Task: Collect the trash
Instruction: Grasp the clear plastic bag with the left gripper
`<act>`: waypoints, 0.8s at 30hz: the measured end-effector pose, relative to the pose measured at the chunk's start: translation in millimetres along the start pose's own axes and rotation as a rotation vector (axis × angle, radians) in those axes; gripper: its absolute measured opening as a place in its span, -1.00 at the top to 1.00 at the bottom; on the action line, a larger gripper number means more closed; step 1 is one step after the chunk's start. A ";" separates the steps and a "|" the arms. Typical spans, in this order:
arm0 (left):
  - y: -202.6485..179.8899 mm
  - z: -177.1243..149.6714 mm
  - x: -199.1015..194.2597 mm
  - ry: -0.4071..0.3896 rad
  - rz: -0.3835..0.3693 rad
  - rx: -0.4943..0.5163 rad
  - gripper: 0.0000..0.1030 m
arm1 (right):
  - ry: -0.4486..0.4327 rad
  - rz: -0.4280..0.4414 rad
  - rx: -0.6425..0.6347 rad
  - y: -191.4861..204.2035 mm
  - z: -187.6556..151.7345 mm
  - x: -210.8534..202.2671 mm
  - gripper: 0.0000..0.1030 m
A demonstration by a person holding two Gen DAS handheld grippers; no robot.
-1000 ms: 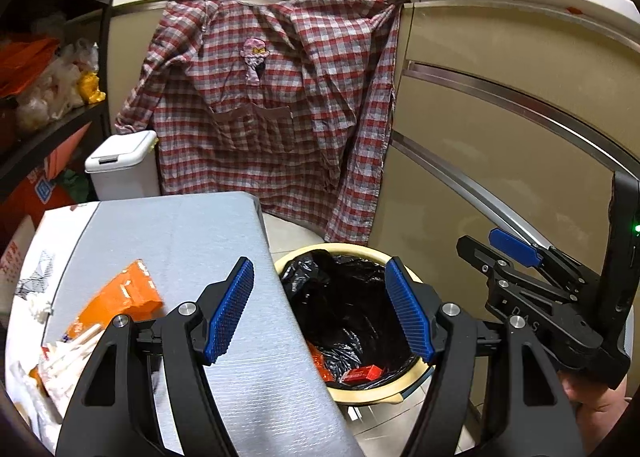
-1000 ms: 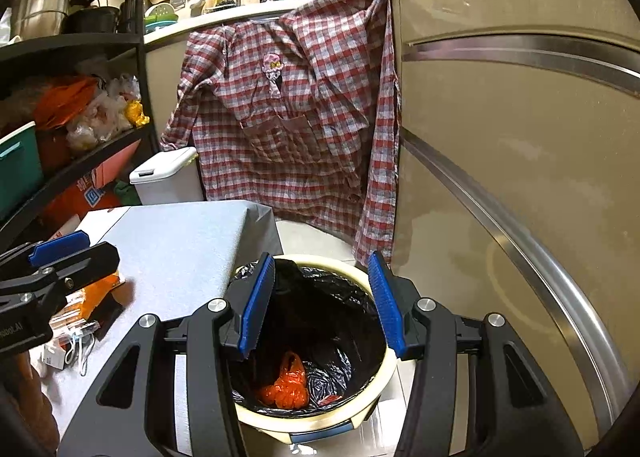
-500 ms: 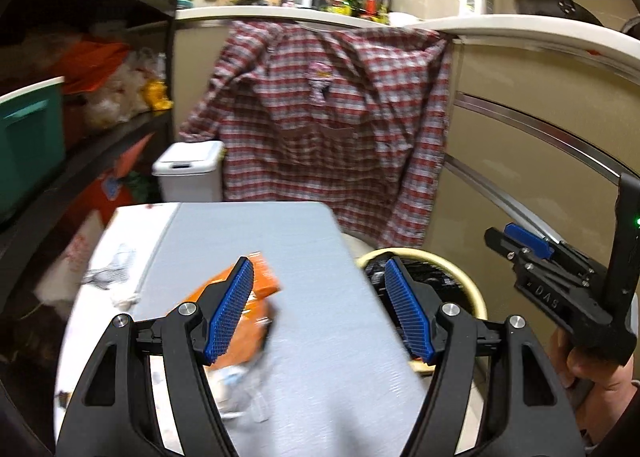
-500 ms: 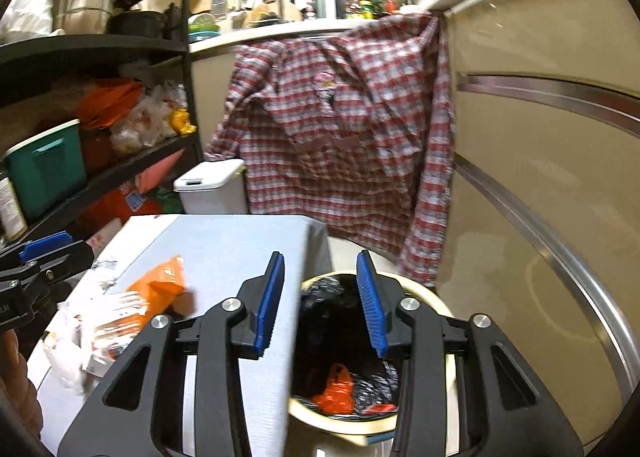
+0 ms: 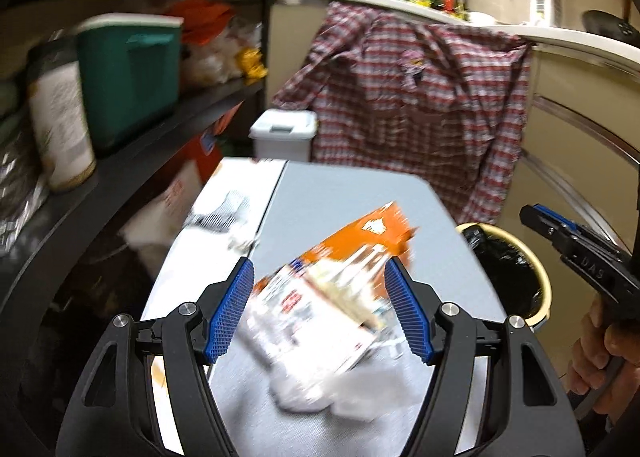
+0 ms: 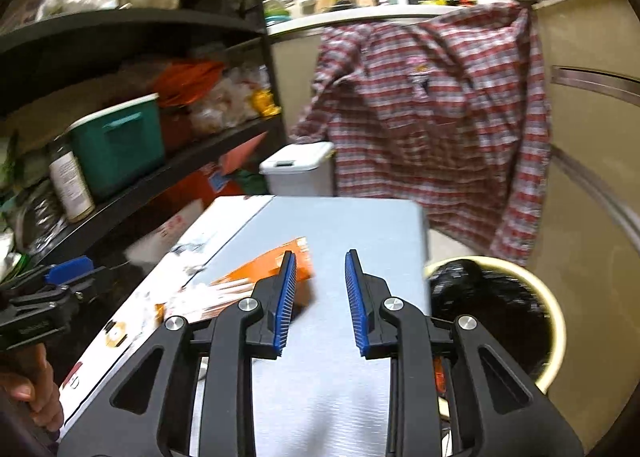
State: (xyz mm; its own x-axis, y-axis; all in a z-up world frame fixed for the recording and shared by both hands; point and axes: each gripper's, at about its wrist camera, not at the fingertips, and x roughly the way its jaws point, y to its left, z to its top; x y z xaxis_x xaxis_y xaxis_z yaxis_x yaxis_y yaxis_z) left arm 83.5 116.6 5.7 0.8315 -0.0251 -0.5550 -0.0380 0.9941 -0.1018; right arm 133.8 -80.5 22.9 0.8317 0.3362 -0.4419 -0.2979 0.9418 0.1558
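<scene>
The orange wrapper (image 5: 360,233) lay mid-tabletop (image 5: 328,193) amid white scraps, between the left claw's (image 5: 318,309) spread jaws. It looked light, crinkly and slippery, best pinched across its flat middle. The right claw (image 6: 320,301) hovered empty, half spread.

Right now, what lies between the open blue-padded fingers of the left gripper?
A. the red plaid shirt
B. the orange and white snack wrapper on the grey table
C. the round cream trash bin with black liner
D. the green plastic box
B: in the left wrist view, the orange and white snack wrapper sits between the open jaws of the left gripper, on the grey table; the pads are not closed on it.
</scene>
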 end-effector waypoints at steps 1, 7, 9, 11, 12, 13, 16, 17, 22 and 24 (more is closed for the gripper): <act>6.5 -3.9 2.0 0.015 0.006 -0.017 -0.29 | 0.005 0.013 -0.008 4.9 -1.3 2.2 0.48; 41.2 -24.9 18.0 0.113 0.026 -0.149 -0.29 | 0.071 0.111 -0.087 44.3 -12.4 26.9 0.40; 46.4 -31.7 25.7 0.150 0.028 -0.176 -0.29 | 0.089 0.131 -0.115 55.1 -16.0 31.1 0.24; 49.4 -37.9 31.0 0.174 0.034 -0.188 -0.29 | 0.104 0.141 -0.155 66.5 -20.2 37.0 0.19; 49.8 -39.5 33.5 0.183 0.032 -0.191 -0.29 | 0.113 0.149 -0.175 71.9 -22.2 39.7 0.19; 49.2 -40.3 35.3 0.189 0.029 -0.193 -0.29 | 0.121 0.156 -0.195 77.3 -24.2 42.2 0.18; 49.3 -46.1 42.4 0.216 0.010 -0.202 -0.30 | 0.147 0.169 -0.241 89.4 -31.4 49.6 0.17; 49.3 -49.4 45.2 0.228 0.005 -0.203 -0.30 | 0.154 0.171 -0.252 91.4 -33.5 52.1 0.17; 44.0 -57.9 56.8 0.273 -0.015 -0.186 -0.30 | 0.194 0.147 -0.306 100.7 -42.8 63.9 0.17; 42.7 -62.2 62.2 0.296 -0.025 -0.183 -0.30 | 0.209 0.135 -0.312 100.4 -44.9 68.4 0.18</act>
State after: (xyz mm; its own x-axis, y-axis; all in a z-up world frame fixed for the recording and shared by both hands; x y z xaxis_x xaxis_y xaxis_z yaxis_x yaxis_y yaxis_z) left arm 99.1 151.0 -84.6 0.6375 -0.1050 -0.7633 -0.1407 0.9581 -0.2493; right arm 139.7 37.0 -31.4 0.6719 0.4188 -0.6109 -0.5526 0.8326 -0.0371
